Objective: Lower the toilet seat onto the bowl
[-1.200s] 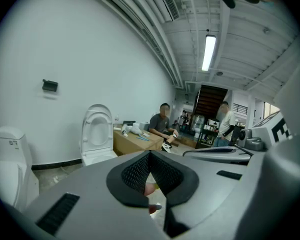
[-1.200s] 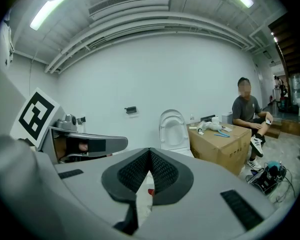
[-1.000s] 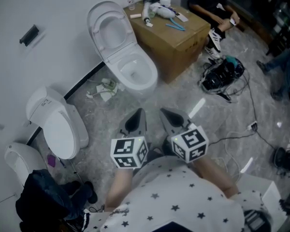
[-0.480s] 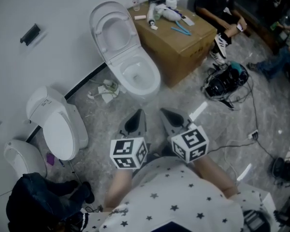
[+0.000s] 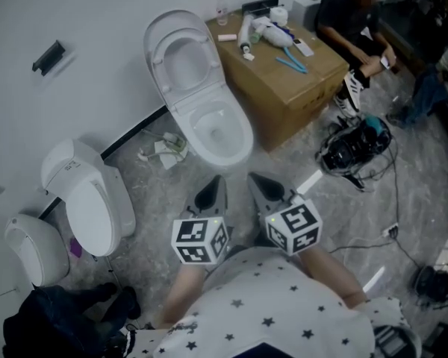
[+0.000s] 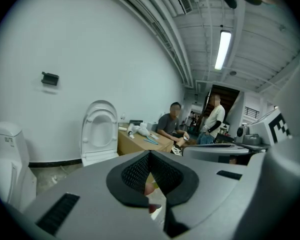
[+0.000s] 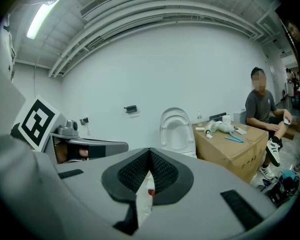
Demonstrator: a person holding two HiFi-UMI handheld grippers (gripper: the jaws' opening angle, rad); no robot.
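1. Found the toilet seat (image 5: 181, 54) raised, leaning back toward the white wall behind the bowl (image 5: 218, 129). Took its long axis to run up from the bowl's rear to the free top rim.
2. Placed it ahead of both claws and a little to the left in the head view, well apart from them, with bare floor between. Saw it in each gripper view as an upright white oval beyond the jaws.
3. Judged the left claw (image 5: 217, 179) slightly the nearer, its tip aimed almost straight at the bowl. Saw the right claw (image 5: 252, 176) just beside it, pointing more toward the cardboard box (image 5: 291, 80) next to the toilet.
4. Read both claws as clenched, jaws together, nothing gripped.
5. Noted the seat as a glossy white rounded ring with an open middle, and what looked like the lid behind it. Judged it smooth and probably slippery.
6. Reckoned on a forward reach to the top rim, then a pull forward and down.
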